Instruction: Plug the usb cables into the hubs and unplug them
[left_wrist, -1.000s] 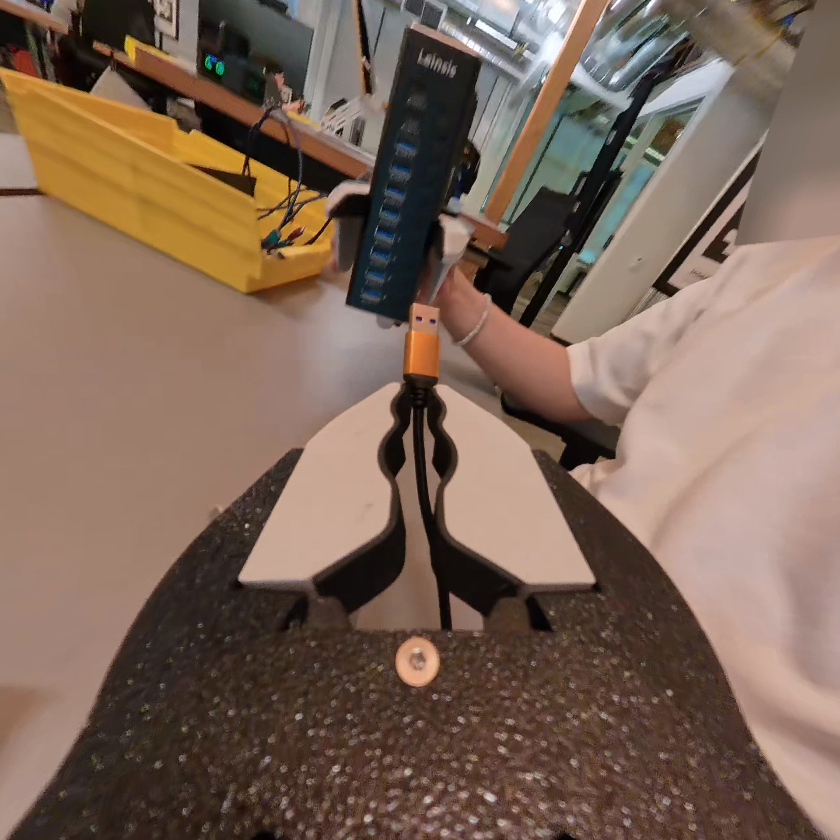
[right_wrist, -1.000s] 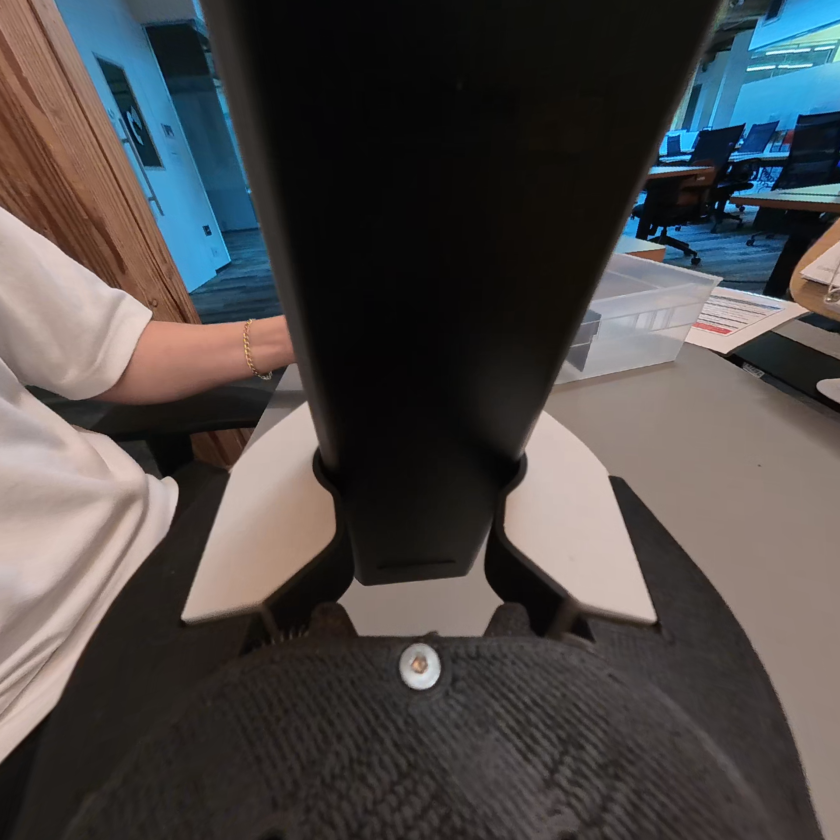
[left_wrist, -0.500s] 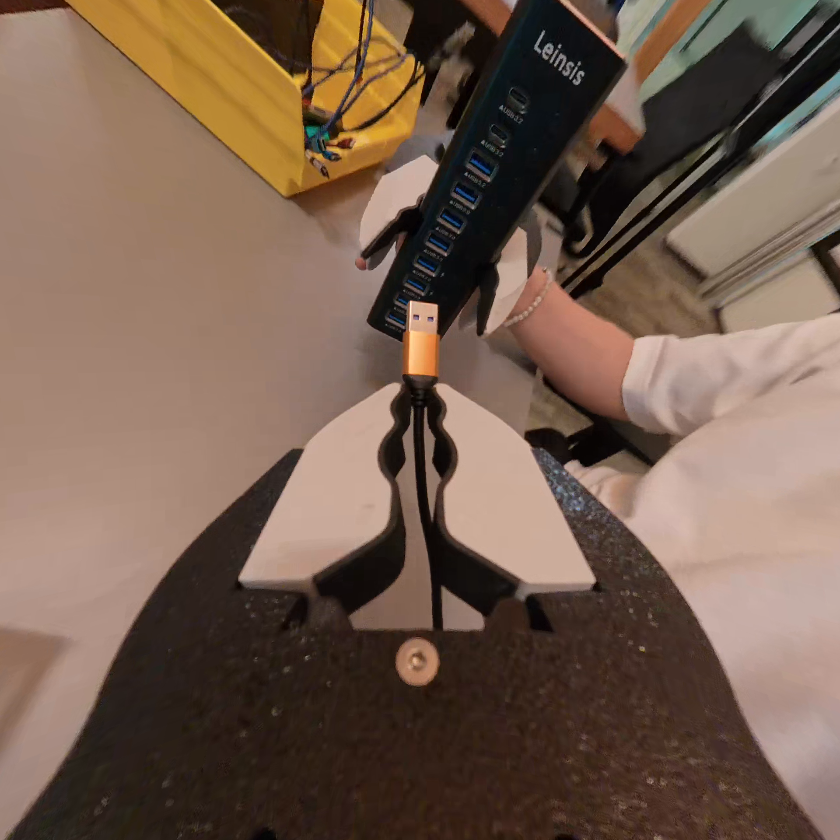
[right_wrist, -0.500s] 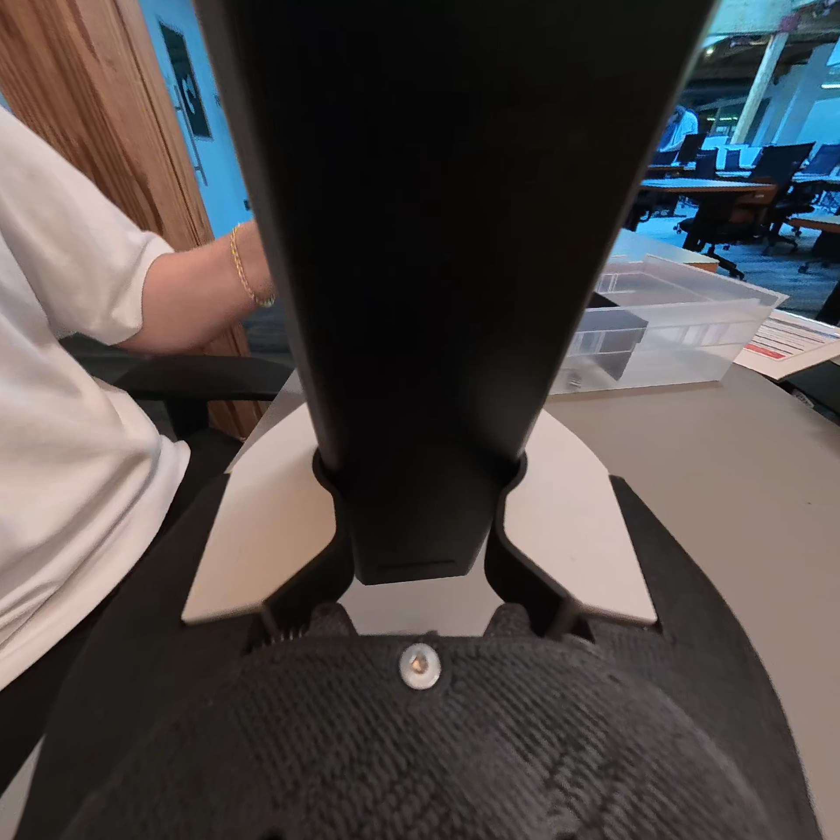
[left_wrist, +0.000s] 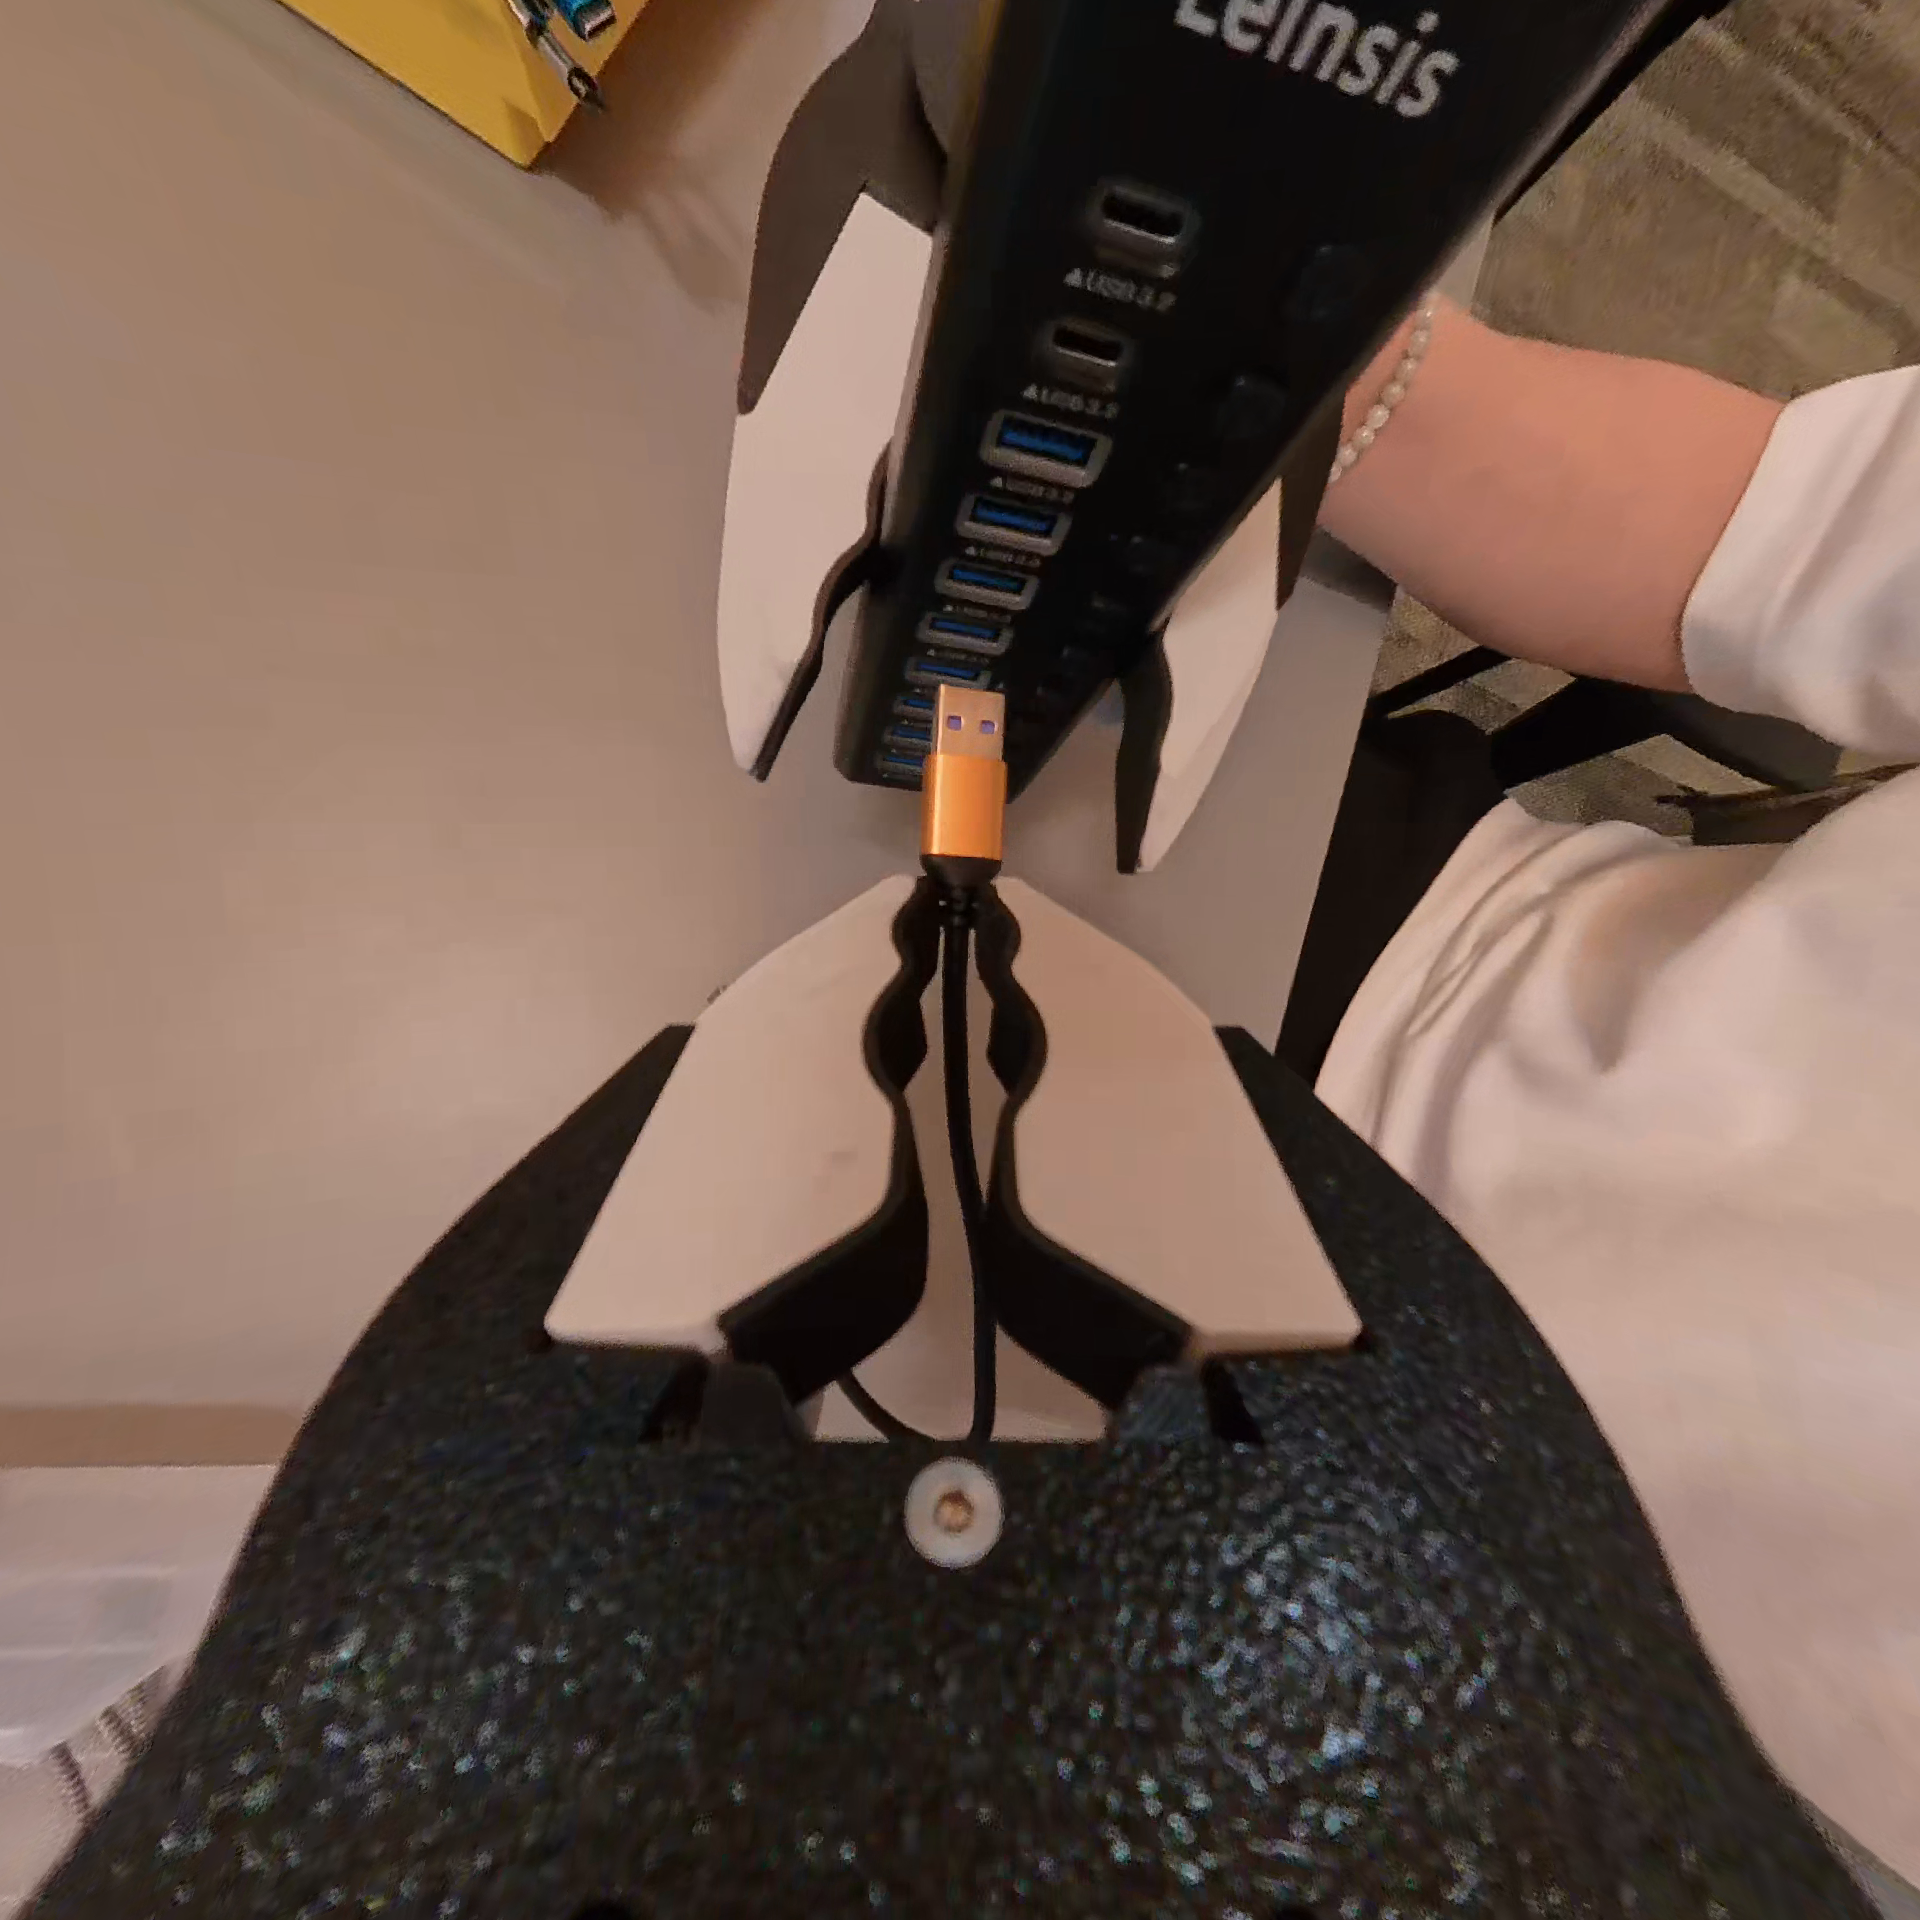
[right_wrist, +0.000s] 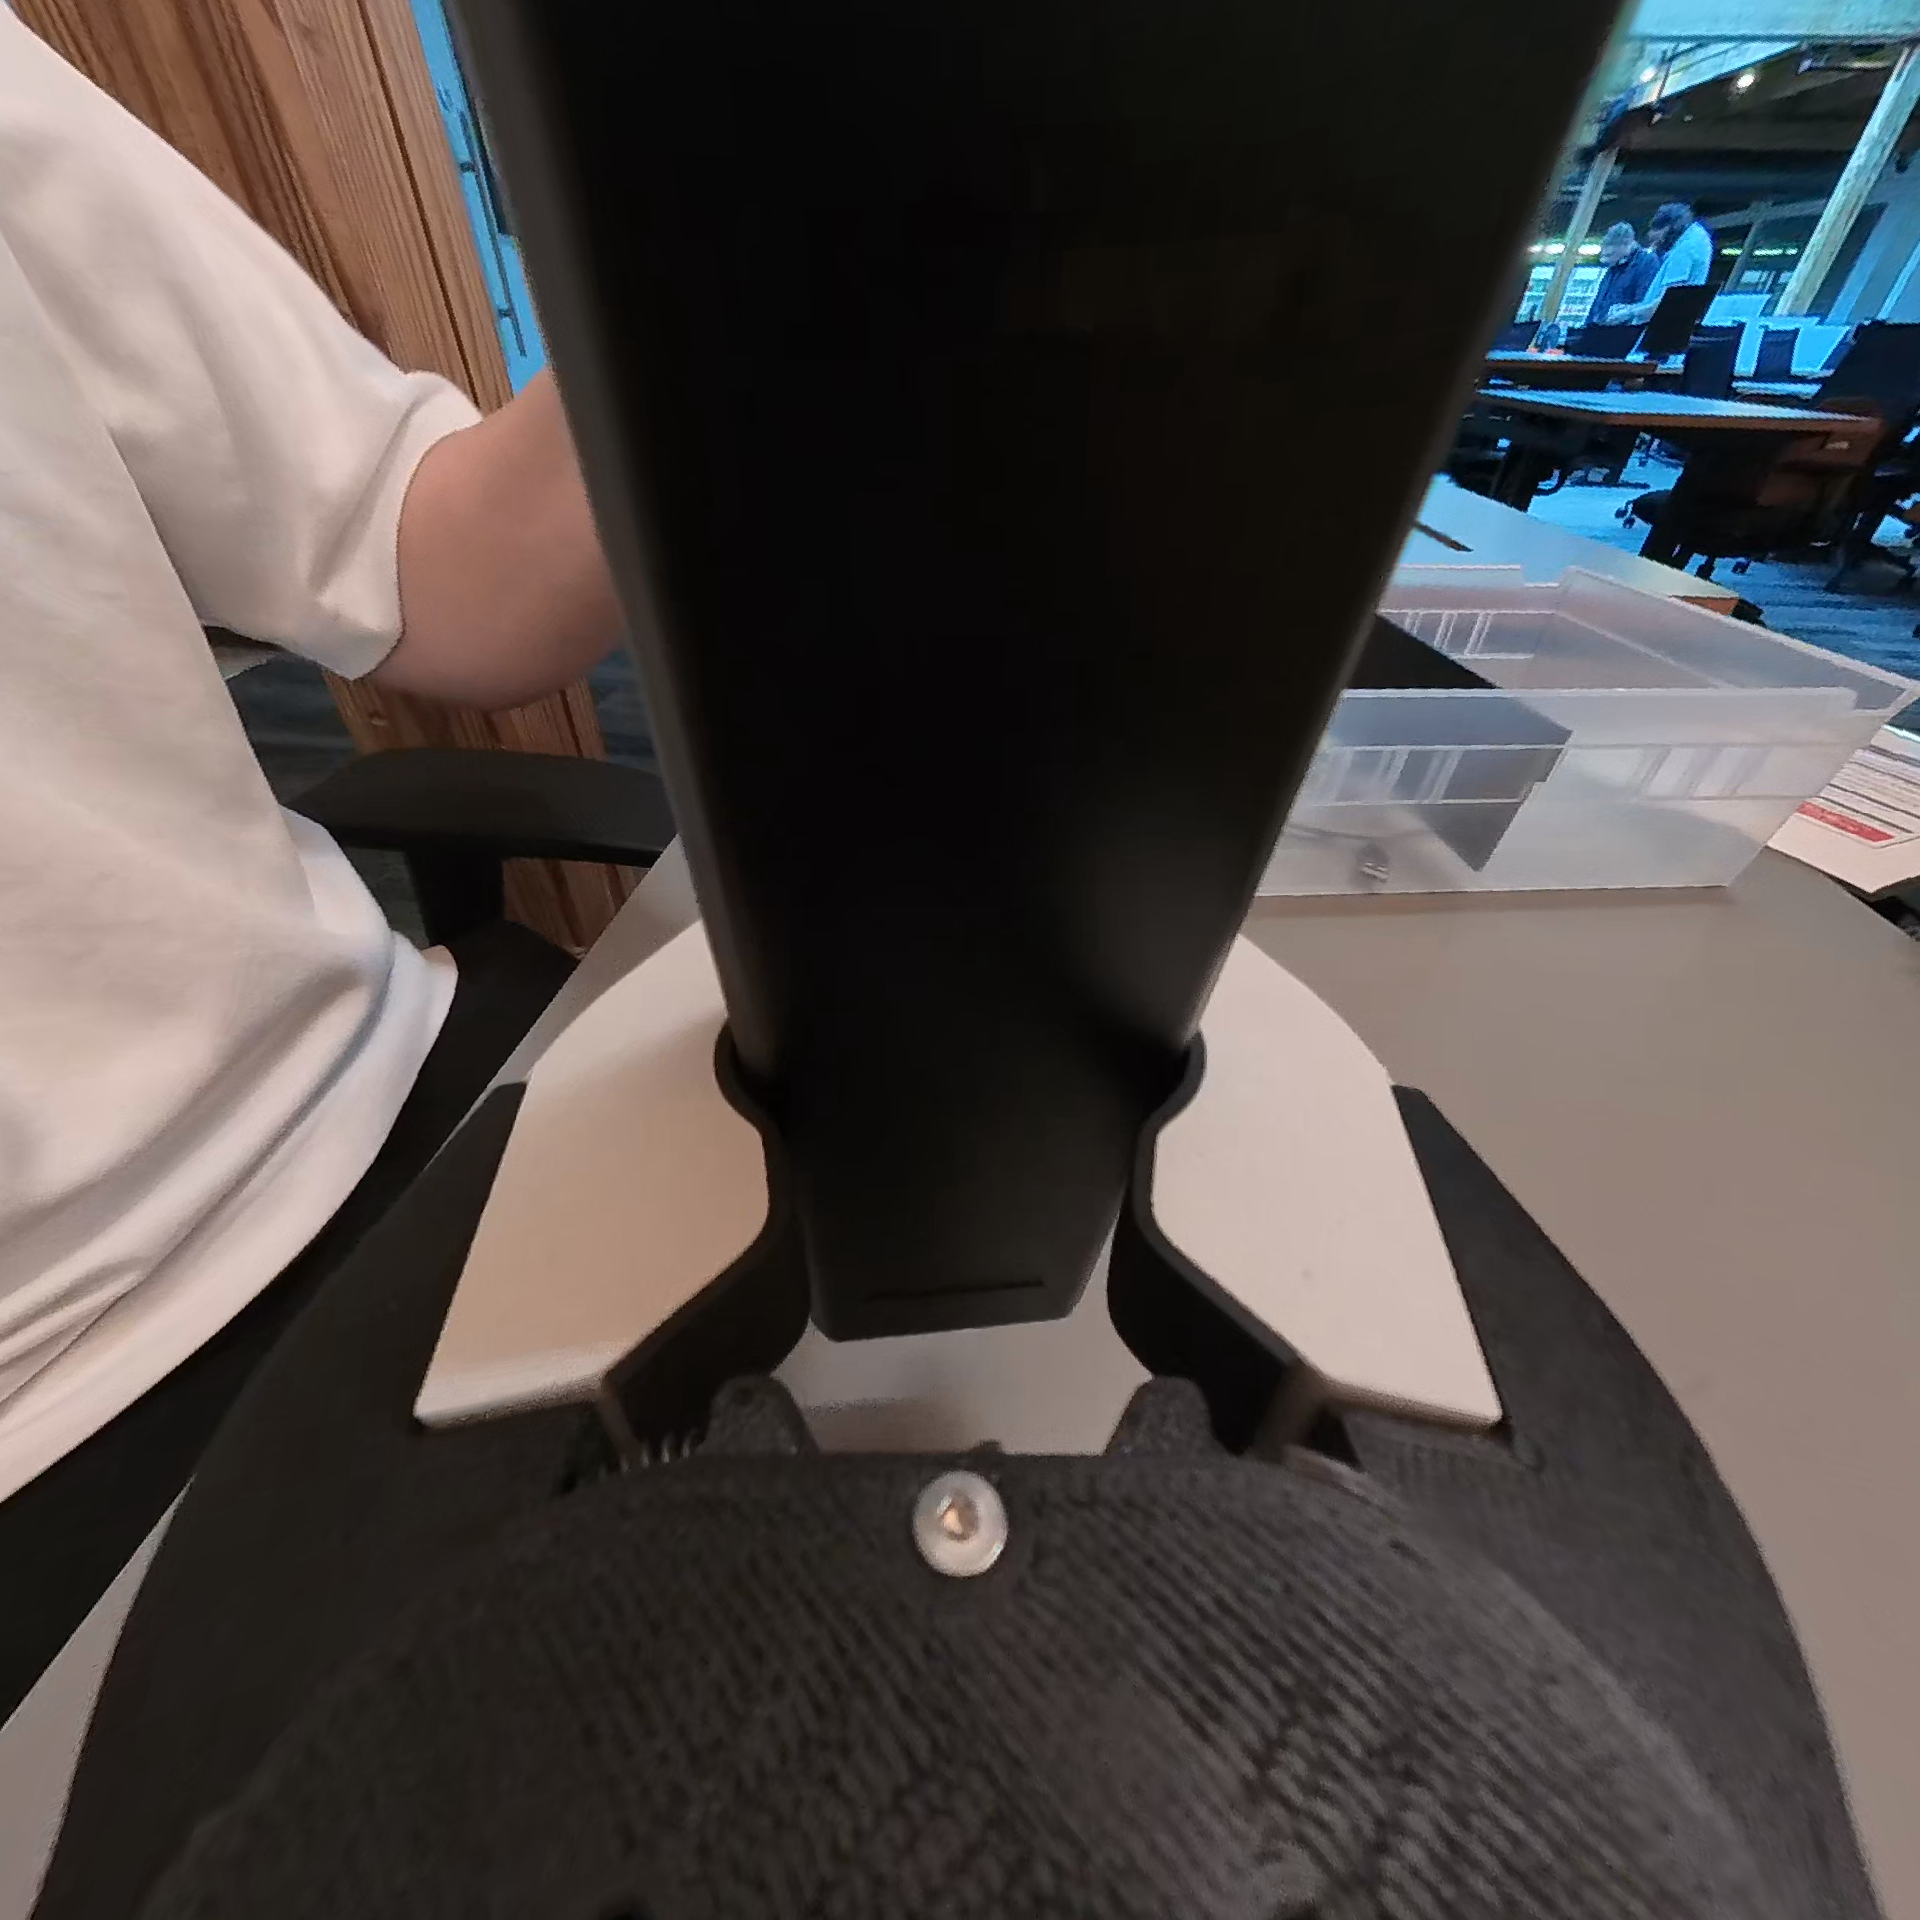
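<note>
A pale grey table (right_wrist: 1558, 1091) runs ahead of both claws, in an open office with dark desks and chairs far beyond the right claw (right_wrist: 961, 1060) and a wood-panelled wall to its left. A person in a white shirt (left_wrist: 1610, 1195) sits right of the left claw (left_wrist: 956, 894), one forearm reaching behind the hub. A clear bin (right_wrist: 1621, 769) stands on the table ahead and right of the right claw; a corner of a yellow bin (left_wrist: 488, 73) shows far ahead and left of the left claw. Since half a second ago the hub (left_wrist: 1143, 416) has come much closer to the left claw and now fills the top of that view, the yellow bin has slid almost out of sight, and the plug tip now overlaps the lowest ports where before it only met the hub's bottom edge. The right claw is clamped around the black hub's lower end, holding it upright and tilted, port face toward the left claw. The left claw is closed on the cable (left_wrist: 966, 1195) just behind the orange plug (left_wrist: 964, 800), which sticks straight out past its tips. The plug's metal end lies in front of the bottom blue ports; whether it touches or has entered one cannot be told.
</note>
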